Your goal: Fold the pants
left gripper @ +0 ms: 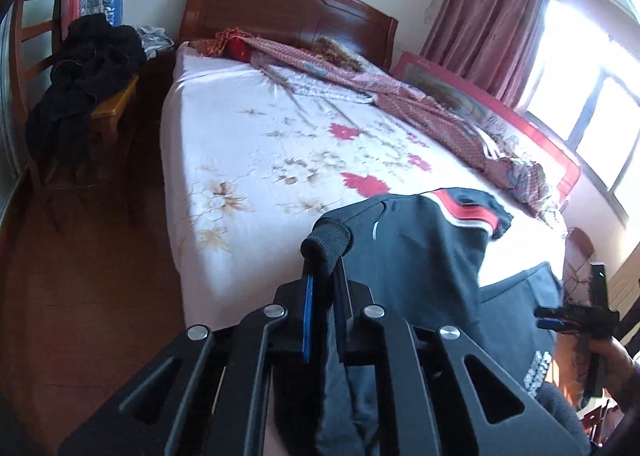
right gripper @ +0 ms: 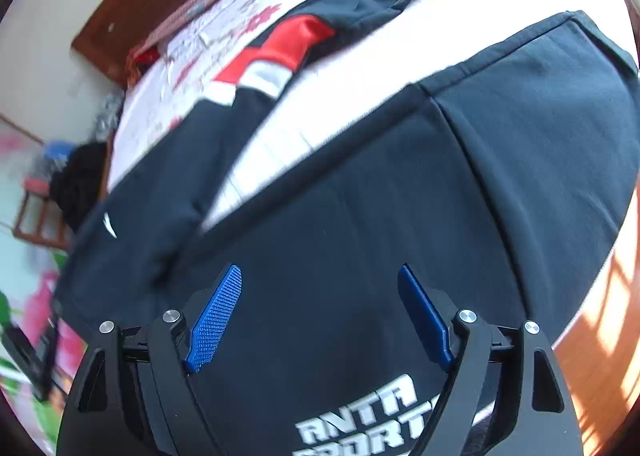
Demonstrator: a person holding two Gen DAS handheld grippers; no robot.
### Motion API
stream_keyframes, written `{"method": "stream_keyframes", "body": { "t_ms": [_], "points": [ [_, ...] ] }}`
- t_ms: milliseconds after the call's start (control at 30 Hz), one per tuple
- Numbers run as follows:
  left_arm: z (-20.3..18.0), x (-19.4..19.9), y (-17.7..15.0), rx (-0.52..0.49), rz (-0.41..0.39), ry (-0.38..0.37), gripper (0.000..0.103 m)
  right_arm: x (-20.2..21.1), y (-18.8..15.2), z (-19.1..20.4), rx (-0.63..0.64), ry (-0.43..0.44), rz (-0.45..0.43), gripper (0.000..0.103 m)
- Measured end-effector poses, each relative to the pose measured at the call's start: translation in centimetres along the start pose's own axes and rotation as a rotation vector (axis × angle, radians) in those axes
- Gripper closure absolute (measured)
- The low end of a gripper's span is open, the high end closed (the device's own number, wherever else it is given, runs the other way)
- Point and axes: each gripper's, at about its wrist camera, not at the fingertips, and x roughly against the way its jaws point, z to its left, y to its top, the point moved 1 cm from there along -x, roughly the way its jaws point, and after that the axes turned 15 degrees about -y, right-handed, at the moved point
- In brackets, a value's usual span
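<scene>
Left wrist view: the left gripper (left gripper: 326, 256) has its jaws clamped shut on a fold of the pants (left gripper: 420, 240), at their edge nearest the open floor. From that pinch the dark cloth runs away toward the window side of the bed (left gripper: 248, 127), so the long axis of the lifted leg points from the jaws across the mattress rather than up toward the headboard (left gripper: 280, 7). The hem with its red and white band (left gripper: 472, 211) lies farthest from the jaws. The right gripper (left gripper: 576, 316) shows at the frame edge, off the foot corner of the bed, held in a person's hand (left gripper: 616, 364).

Right wrist view: the right gripper (right gripper: 320, 312) hangs with its jaws spread wide over the upper part of the pants (right gripper: 360, 195), nothing between the blue pads (right gripper: 216, 320). White lettering (right gripper: 360, 428) sits right under the jaws; the two legs fork away from them toward the headboard end of the bed (right gripper: 380, 67), one broad and flat, the other narrower with the red and white band (right gripper: 276, 55).

The pants look dark navy, soft and matte, and lie partly spread at the foot of the bed. The right gripper appears nearer the printed end, so the next grasp probably falls there.
</scene>
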Motion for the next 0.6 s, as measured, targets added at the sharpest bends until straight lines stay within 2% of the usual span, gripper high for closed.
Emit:
{"method": "stream_keyframes", "body": {
  "t_ms": [67,133,200,300,367,467,533,600],
  "points": [
    [-2.4,1.1,-0.1,-0.026,-0.010,-0.072,0.095,0.4,4.4,1.5,-0.067,0.063,0.003,0.023],
    [-4.8,1.7,-0.7,-0.062,-0.005,-0.113,0.095,-0.1,9.0,4.5,-0.064,0.099,0.011,0.023],
    [-6.7,1.9,-1.5,-0.077,0.015,-0.167,0.095,-1.5,13.2,7.6,-0.081,0.100,0.025,0.023],
    [-9.0,1.9,-3.0,-0.121,0.055,-0.195,0.095,-5.2,17.4,12.0,-0.115,0.089,0.121,0.023],
    [-9.9,2.0,-4.0,-0.120,0.075,-0.219,0.095,-7.6,18.9,14.7,-0.097,0.038,0.181,0.023],
    [-10.9,2.0,-5.0,-0.128,0.098,-0.235,0.095,-9.9,19.2,17.7,-0.075,-0.013,0.209,0.023],
    [-11.2,2.1,-5.4,-0.127,0.112,-0.245,0.095,-10.9,19.1,19.1,-0.057,-0.065,0.207,0.023],
    [-11.5,2.3,-5.9,-0.128,0.120,-0.256,0.095,-11.6,19.2,20.1,-0.028,-0.098,0.203,0.029]
  ]
}}
